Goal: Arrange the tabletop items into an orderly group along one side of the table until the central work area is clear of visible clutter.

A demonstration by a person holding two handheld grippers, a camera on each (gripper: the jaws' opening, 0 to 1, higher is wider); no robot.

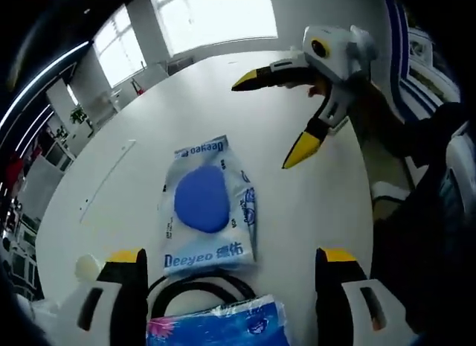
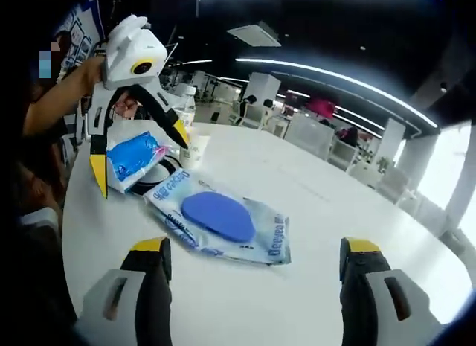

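Observation:
A clear Deeyeo packet (image 1: 207, 204) (image 2: 223, 219) with a round blue pad inside lies flat on the white round table (image 1: 297, 204) (image 2: 312, 204). Beside it sit a blue plastic packet (image 1: 223, 325) (image 2: 132, 156) and a looped black cable (image 1: 199, 286) (image 2: 168, 170). My left gripper (image 1: 232, 257) (image 2: 140, 152) is open, its yellow-tipped jaws hanging over the blue packet and the cable. My right gripper (image 2: 255, 245) (image 1: 275, 115) is also open with nothing between its jaws, held above the table just short of the Deeyeo packet.
A small whitish cup (image 1: 88, 268) (image 2: 191, 155) stands by the cable. A person's arm (image 2: 59, 93) reaches in at the table's edge. Bare tabletop spreads beyond the packets. Other tables and chairs (image 2: 312, 134) fill the room behind.

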